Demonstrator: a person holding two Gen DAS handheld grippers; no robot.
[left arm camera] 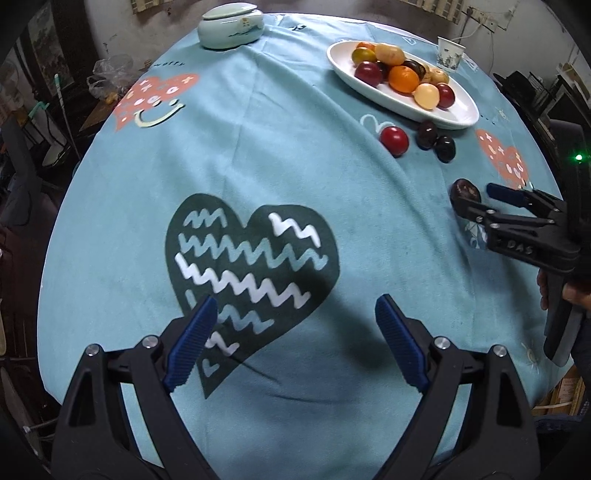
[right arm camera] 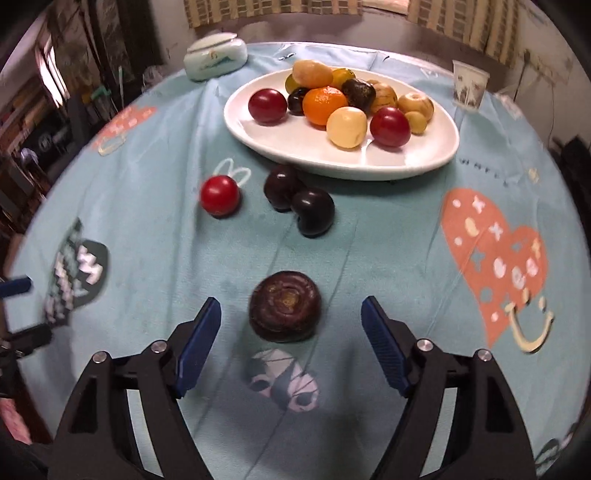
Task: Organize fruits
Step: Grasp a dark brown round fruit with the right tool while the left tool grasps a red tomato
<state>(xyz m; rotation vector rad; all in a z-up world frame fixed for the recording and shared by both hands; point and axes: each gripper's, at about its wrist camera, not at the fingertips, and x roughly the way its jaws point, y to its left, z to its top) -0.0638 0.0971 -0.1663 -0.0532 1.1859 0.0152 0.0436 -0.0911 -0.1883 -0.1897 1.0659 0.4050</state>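
Observation:
A white oval plate (right arm camera: 406, 162) (left arm camera: 458, 110) at the far side holds several fruits: red, orange, cream, dark and tan. On the cloth in front of it lie a red fruit (right arm camera: 220, 195) (left arm camera: 394, 139) and two dark fruits (right arm camera: 282, 186) (right arm camera: 313, 211) (left arm camera: 427, 133) (left arm camera: 444, 147). A flat dark brown ridged fruit (right arm camera: 284, 311) (left arm camera: 464, 190) lies just ahead of my right gripper (right arm camera: 291, 311) (left arm camera: 476, 195), between its open fingers, apart from both pads. My left gripper (left arm camera: 295, 308) is open and empty above the dark heart print.
A round table with a light blue printed cloth (left arm camera: 277, 147). A pale green lidded ceramic jar (left arm camera: 231, 27) (right arm camera: 216, 55) stands at the far left edge. A small patterned cup (left arm camera: 448, 54) (right arm camera: 469, 85) stands at the far right. Clutter surrounds the table.

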